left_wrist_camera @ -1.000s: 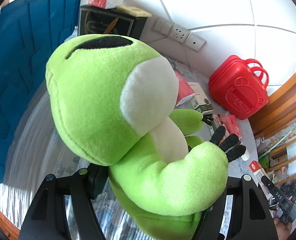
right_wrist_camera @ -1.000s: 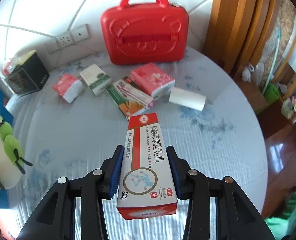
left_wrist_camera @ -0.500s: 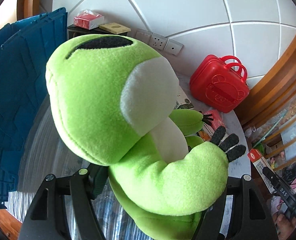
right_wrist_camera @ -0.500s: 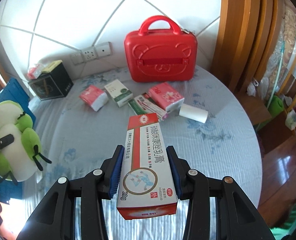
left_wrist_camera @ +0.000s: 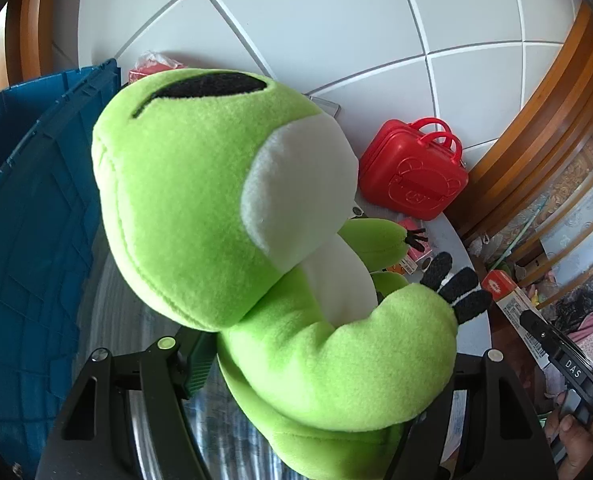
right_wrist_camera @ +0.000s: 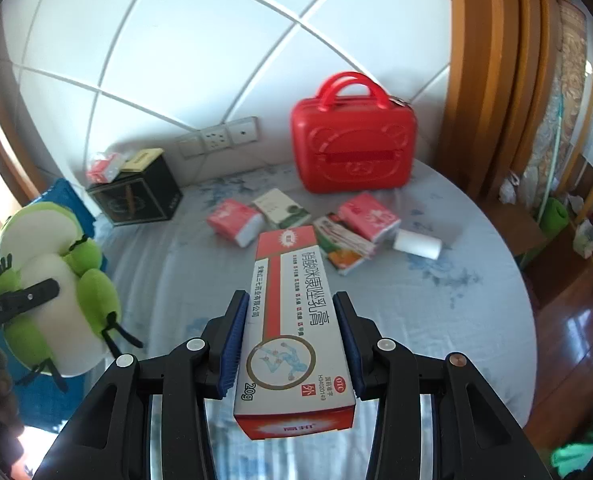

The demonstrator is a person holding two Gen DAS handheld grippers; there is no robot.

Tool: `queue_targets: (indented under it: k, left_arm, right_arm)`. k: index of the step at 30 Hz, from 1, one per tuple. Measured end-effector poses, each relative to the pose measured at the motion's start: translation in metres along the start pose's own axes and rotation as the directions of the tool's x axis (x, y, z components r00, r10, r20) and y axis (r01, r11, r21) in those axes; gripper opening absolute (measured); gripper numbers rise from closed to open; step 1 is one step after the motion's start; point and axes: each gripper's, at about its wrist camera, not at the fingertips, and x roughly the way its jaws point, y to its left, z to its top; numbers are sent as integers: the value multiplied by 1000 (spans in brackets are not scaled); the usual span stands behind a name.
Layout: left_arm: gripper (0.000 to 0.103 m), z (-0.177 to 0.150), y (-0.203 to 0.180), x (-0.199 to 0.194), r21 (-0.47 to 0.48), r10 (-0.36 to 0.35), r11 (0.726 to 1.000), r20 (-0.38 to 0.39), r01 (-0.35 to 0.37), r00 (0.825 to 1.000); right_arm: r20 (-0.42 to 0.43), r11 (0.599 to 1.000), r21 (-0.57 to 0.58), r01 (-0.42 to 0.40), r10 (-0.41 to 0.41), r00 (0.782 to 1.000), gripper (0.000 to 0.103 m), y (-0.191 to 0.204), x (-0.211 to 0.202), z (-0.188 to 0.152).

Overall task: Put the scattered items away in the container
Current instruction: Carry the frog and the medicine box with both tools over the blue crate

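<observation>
My left gripper [left_wrist_camera: 312, 376] is shut on a green plush frog [left_wrist_camera: 224, 216], held in the air; the frog fills the left wrist view and also shows in the right wrist view [right_wrist_camera: 52, 280] at the left. My right gripper [right_wrist_camera: 292, 336] is shut on a red-and-white ointment box [right_wrist_camera: 292, 320], held above the table. The blue crate [left_wrist_camera: 28, 216] stands left of the frog. Tissue packs [right_wrist_camera: 236, 220], small boxes [right_wrist_camera: 282, 208] and a white roll [right_wrist_camera: 418, 243] lie scattered on the blue-white tablecloth [right_wrist_camera: 436, 300].
A red carry case [right_wrist_camera: 352, 148] stands at the back by the tiled wall. A black box [right_wrist_camera: 136, 196] with items on top sits at the back left. A wooden door frame [right_wrist_camera: 492, 80] is at the right, beyond the round table's edge.
Both grippers have lifted and pulled back from the table with their loads. The frog has moved toward the blue crate; the items on the table look smaller and farther.
</observation>
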Motion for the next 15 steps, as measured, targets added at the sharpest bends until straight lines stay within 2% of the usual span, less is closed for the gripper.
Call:
queue_targets:
  k: [15]
  left_arm:
    - [69,30,99,-67,6,-24,1000,34,24,999]
  right_arm:
    - [44,997,-60,-56,58,997,41,131,-20,15]
